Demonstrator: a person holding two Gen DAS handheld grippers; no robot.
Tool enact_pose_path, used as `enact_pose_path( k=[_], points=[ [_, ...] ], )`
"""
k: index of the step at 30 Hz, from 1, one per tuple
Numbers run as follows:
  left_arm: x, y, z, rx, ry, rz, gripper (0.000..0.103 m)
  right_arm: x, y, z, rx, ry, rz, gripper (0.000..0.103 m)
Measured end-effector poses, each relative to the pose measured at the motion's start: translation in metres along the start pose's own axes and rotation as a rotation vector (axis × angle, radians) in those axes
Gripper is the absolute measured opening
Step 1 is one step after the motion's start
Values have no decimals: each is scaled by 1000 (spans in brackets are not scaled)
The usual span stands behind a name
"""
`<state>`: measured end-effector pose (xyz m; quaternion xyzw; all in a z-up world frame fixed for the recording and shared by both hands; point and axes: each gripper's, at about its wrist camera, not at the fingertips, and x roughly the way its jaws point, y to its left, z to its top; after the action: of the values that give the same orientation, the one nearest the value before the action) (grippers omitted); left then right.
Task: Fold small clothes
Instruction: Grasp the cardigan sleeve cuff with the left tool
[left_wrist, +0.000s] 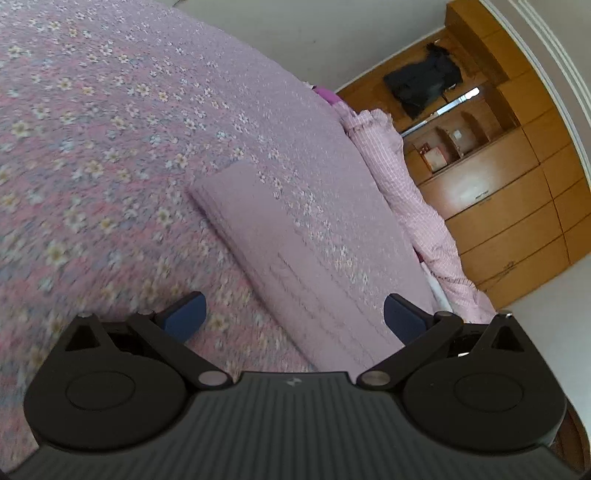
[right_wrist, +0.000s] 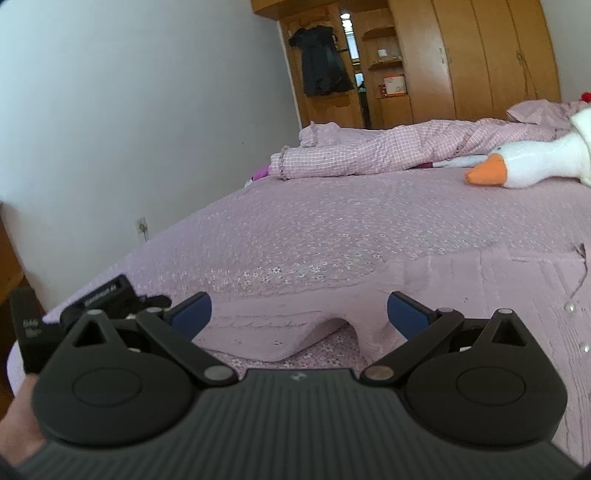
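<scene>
A small lilac knitted garment (left_wrist: 295, 258) lies on the flowered bedspread (left_wrist: 110, 147). In the left wrist view a long flat part of it, like a sleeve, runs away from the camera. My left gripper (left_wrist: 293, 315) hovers over its near end, open, blue pads on either side and nothing held. In the right wrist view the same garment (right_wrist: 461, 288) spreads to the right, with pearl buttons and a raised fold near the front edge. My right gripper (right_wrist: 299, 312) stands open just before that fold, holding nothing.
A pink checked quilt (right_wrist: 369, 151) and a white plush goose (right_wrist: 535, 162) lie at the bed's far side. Wooden wardrobes (right_wrist: 461, 55) with dark hanging clothes stand behind. The other gripper's body (right_wrist: 92, 299) and a hand (right_wrist: 18, 417) show at left.
</scene>
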<state>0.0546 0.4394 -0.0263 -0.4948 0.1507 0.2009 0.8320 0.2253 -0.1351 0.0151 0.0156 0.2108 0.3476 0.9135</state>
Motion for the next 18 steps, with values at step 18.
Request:
enact_pose_path(
  k=[18],
  points=[
    [46,5,16,83,-303,13,75,-16,-33,7,88,-17,20,103]
  ],
)
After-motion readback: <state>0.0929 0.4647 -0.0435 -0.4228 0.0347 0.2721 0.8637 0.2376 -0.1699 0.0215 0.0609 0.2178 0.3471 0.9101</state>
